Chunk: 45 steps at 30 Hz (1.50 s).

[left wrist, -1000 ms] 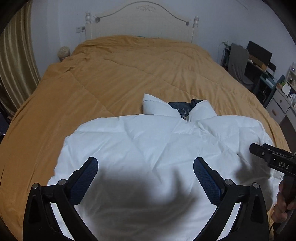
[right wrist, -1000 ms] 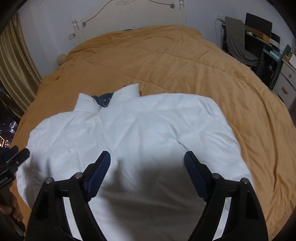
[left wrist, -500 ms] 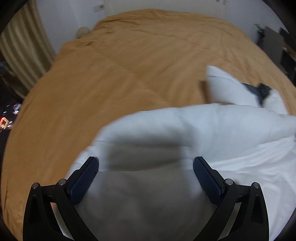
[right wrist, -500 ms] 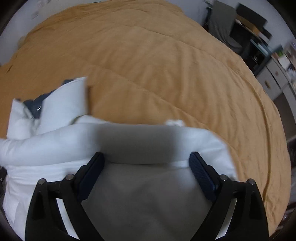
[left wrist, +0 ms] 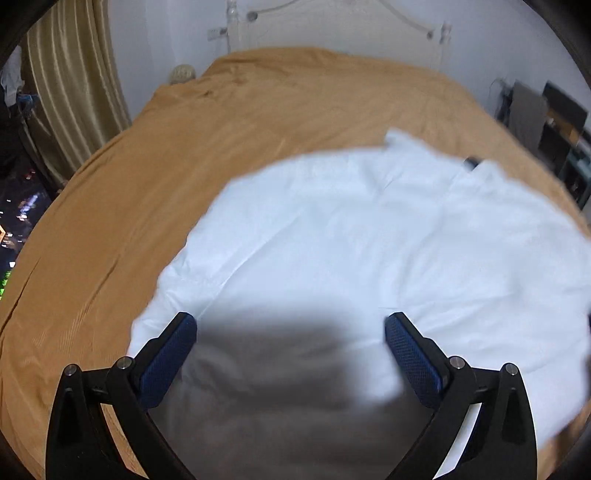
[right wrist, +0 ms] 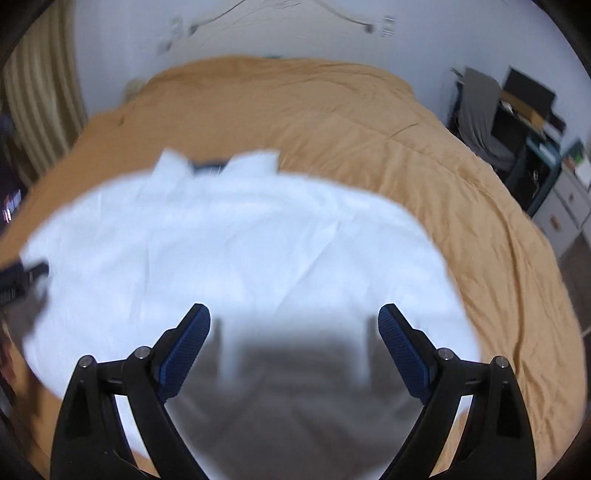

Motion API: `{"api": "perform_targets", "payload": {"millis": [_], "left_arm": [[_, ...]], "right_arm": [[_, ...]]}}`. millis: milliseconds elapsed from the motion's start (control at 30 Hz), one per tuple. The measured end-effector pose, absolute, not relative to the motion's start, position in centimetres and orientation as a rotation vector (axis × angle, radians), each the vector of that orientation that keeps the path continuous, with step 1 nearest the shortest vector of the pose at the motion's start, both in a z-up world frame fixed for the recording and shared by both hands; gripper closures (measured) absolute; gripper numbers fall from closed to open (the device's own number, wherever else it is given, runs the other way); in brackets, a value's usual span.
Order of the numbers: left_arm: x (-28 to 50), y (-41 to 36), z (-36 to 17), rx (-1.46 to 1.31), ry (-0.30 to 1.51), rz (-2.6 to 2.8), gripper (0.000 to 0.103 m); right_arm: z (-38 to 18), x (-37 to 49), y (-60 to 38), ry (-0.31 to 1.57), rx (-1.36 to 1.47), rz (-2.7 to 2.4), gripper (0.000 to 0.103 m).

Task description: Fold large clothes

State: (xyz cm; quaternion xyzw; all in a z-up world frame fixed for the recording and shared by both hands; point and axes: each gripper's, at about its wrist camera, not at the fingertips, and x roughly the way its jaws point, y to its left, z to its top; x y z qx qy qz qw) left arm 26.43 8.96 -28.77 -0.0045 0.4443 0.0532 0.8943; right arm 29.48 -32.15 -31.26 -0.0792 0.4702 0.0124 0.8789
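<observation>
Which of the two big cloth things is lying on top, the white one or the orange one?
The puffy white jacket is on top. It lies spread over the orange quilted bedspread, which covers the whole bed underneath and shows all around the jacket's edges.

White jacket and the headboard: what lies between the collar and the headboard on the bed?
Only bare orange quilt lies between the white jacket collar and the headboard, in both wrist views.

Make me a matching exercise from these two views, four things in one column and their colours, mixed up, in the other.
Things:
1. jacket
2. bedspread
3. curtain
4. gripper pads

Colours:
A. blue
B. pale gold, striped
C. white
D. mustard orange

Pairs: 1-C, 2-D, 3-B, 4-A
</observation>
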Motion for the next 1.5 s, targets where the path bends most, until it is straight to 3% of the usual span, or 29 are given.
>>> {"api": "perform_targets", "payload": {"millis": [200, 333, 433, 633, 1133, 1167, 1200, 1233, 1267, 1300, 1333, 1400, 1500], "left_arm": [[27.0, 17.3, -28.7, -0.153, 0.900, 0.235, 0.000], [23.1, 24.6, -30.4, -0.692, 1.027, 0.095, 0.000], [17.2, 26.6, -32.5, -1.036, 1.016, 0.007, 0.000], [13.1, 24.3, -33.3, -1.102, 0.932, -0.138, 0.000], [22.8, 18.4, -36.3, -1.118, 0.885, -0.224, 0.001], [22.9, 18.5, -36.5, -1.137, 0.863, -0.228, 0.002], [22.6, 18.6, -36.5, -1.136, 0.850, -0.222, 0.003], [22.3, 18.6, -36.3, -1.118, 0.836, -0.195, 0.023], [21.7, 18.7, -36.2, -1.094, 0.832, -0.166, 0.046], [21.3, 18.8, -36.2, -1.100, 0.820, -0.174, 0.050], [20.7, 19.0, -35.9, -1.112, 0.800, -0.186, 0.061], [19.8, 19.1, -35.1, -1.111, 0.781, -0.200, 0.068], [16.7, 19.4, -33.2, -1.091, 0.753, -0.221, 0.070]], "right_arm": [[-32.5, 29.4, -41.2, 0.982, 0.001, -0.151, 0.006], [-31.0, 27.0, -46.8, 1.003, 0.219, -0.158, 0.005], [-31.0, 22.9, -50.2, 0.992, 0.480, -0.093, 0.000], [-37.2, 18.9, -51.8, 1.072, 0.980, 0.044, 0.000], [-39.8, 29.2, -43.0, 1.064, 0.992, 0.220, 0.000], [-39.7, 29.2, -43.2, 1.046, 0.991, 0.212, 0.008], [-39.5, 29.4, -43.2, 1.042, 0.977, 0.197, 0.028], [-39.2, 29.3, -43.4, 1.036, 0.976, 0.207, 0.033], [-38.7, 29.1, -43.4, 1.022, 0.981, 0.224, 0.047], [-38.2, 28.9, -43.3, 1.012, 0.982, 0.239, 0.052], [-37.5, 28.5, -43.1, 1.000, 0.976, 0.252, 0.061], [-36.1, 27.6, -42.4, 0.982, 0.955, 0.272, 0.069], [-34.6, 25.1, -41.9, 0.989, 0.961, 0.305, 0.071]]}}
